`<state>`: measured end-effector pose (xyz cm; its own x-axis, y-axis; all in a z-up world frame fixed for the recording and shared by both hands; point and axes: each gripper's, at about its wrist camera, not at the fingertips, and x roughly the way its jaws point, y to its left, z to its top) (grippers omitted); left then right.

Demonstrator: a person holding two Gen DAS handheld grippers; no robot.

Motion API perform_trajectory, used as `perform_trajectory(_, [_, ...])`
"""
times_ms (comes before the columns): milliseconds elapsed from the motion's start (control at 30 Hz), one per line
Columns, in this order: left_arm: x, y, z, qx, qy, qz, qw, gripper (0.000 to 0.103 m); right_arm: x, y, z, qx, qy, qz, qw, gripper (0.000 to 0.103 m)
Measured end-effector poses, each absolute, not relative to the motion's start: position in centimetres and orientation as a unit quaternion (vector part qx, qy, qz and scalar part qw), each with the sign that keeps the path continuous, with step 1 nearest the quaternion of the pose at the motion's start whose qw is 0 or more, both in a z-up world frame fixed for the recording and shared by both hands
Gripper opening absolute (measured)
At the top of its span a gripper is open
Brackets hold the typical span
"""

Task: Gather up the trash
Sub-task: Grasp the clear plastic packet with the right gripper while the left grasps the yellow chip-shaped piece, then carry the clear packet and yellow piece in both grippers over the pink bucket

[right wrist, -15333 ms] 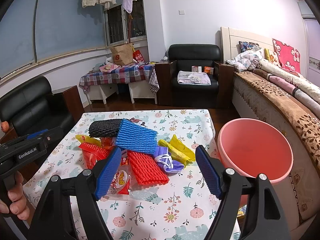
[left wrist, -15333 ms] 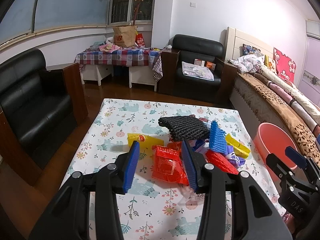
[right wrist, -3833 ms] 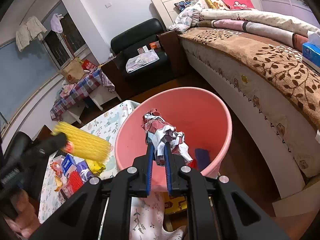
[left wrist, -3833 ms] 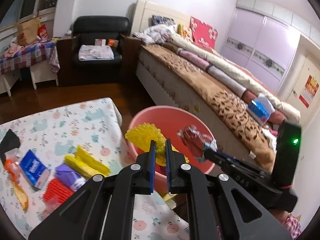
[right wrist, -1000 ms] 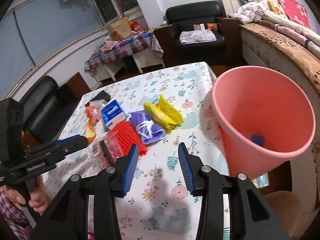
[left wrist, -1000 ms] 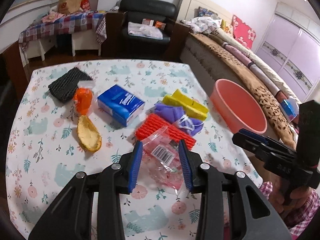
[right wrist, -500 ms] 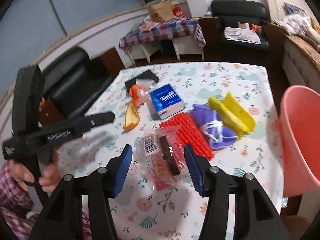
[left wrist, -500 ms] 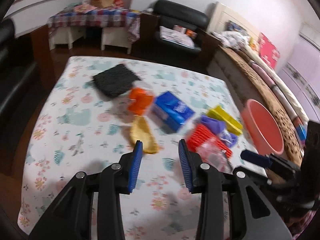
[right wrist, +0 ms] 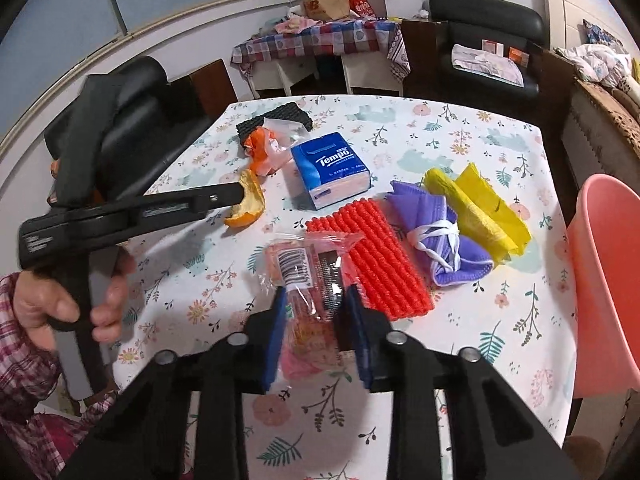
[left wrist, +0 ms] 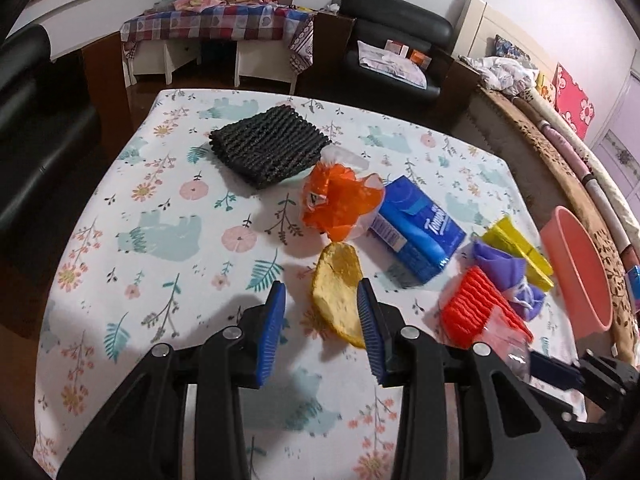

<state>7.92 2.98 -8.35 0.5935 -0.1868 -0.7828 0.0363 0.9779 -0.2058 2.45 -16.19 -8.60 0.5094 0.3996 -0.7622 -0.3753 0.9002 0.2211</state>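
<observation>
Now the clear wrapper (right wrist: 310, 280), light, crinkly and slippery, is caught at its near end on the bench (right wrist: 460, 128) as the right gripper's (right wrist: 316, 334) jaws have just been closing. The left gripper's (left wrist: 322, 334) jaws are held half open around the peel (left wrist: 336, 288), stiff and curled.

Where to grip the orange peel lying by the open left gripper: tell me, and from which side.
Grip the orange peel across its narrow width, near the middle, coming down from above. It lies as a long curved strip with its edges curling up off the tablecloth, so those raised rims give the left gripper pads something to pinch. The peel sits toward the right pad, so probably shift right first.
</observation>
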Motion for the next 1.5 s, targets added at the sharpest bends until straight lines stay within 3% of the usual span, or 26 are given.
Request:
perform_trajectory(300, [8.6, 2.2, -8.6, -0.081, 0.44, -0.086, 0.89, 0.036, 1.6, -17.0, -7.1, 0.035, 0.422, 0.242, 0.873, 0.019])
perform_trajectory(367, [8.5, 2.0, -8.5, -0.075, 0.436, -0.087, 0.893, 0.02, 1.5, -17.2, -6.8, 0.04, 0.419, 0.241, 0.875, 0.019])
perform_trajectory(467, [8.5, 1.7, -8.5, -0.065, 0.441, -0.086, 0.891, 0.006, 1.3, -17.7, -6.6, 0.049, 0.415, 0.24, 0.876, 0.018])
perform_trajectory(567, [8.4, 1.4, -8.4, -0.056, 0.439, -0.086, 0.893, 0.002, 1.0, -18.3, -6.2, 0.056, 0.41, 0.236, 0.879, 0.018])
perform_trajectory(967, [6.0, -1.5, -3.2, -0.051, 0.393, -0.132, 0.909, 0.001, 0.4, -22.7, -4.4, 0.107, 0.376, 0.194, 0.9, 0.018])
perform_trajectory(1500, [5.5, -11.3, 1.2, -0.02, 0.358, -0.233, 0.904, 0.001, -0.8, -32.8, -3.3, 0.18, 0.332, 0.079, 0.923, 0.018])
